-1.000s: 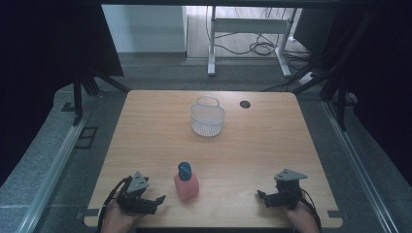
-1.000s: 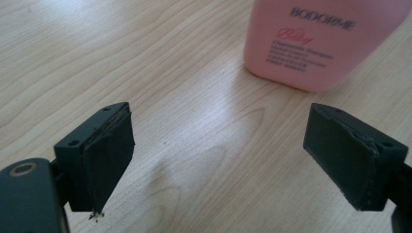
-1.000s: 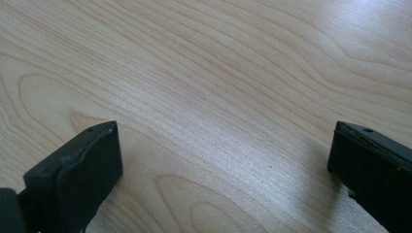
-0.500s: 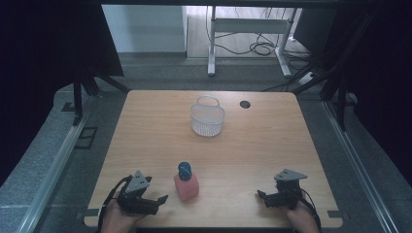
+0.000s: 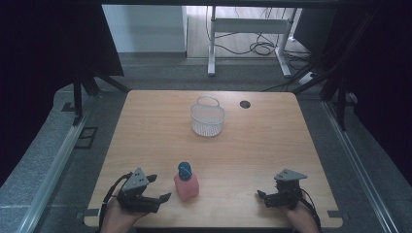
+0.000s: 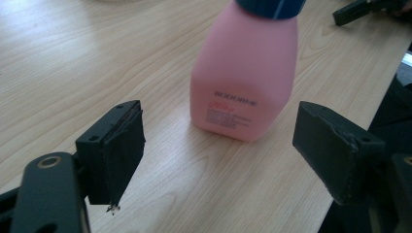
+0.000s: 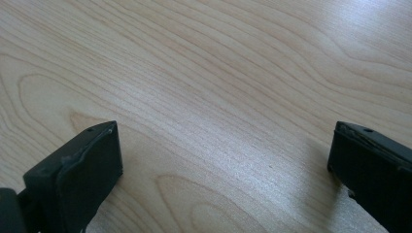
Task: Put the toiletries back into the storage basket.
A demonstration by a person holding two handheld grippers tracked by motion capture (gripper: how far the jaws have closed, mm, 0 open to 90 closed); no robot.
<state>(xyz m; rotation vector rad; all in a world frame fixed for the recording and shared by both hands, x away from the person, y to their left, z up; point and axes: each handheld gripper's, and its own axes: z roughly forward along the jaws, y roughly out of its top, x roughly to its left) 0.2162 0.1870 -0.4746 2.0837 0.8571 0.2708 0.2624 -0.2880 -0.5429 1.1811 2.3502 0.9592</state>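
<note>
A pink bottle with a blue cap stands upright near the table's front edge. My left gripper hovers just left of it and points at it. In the left gripper view the bottle stands a little beyond the left gripper. Its jaws have just been closing but stand apart, with nothing between the pads. My right gripper rests low at the front right, open, well apart from the bottle. The right gripper view has the right gripper over bare wood.
A white mesh basket with a handle stands at the table's middle back. Right of it is a dark cable hole. A jaw tip of the right gripper shows far off in the left gripper view. The table's front edge runs just below both hands.
The left gripper has lifted slightly and its jaws have drawn somewhat closer together. The right gripper, bottle and basket have not moved.
</note>
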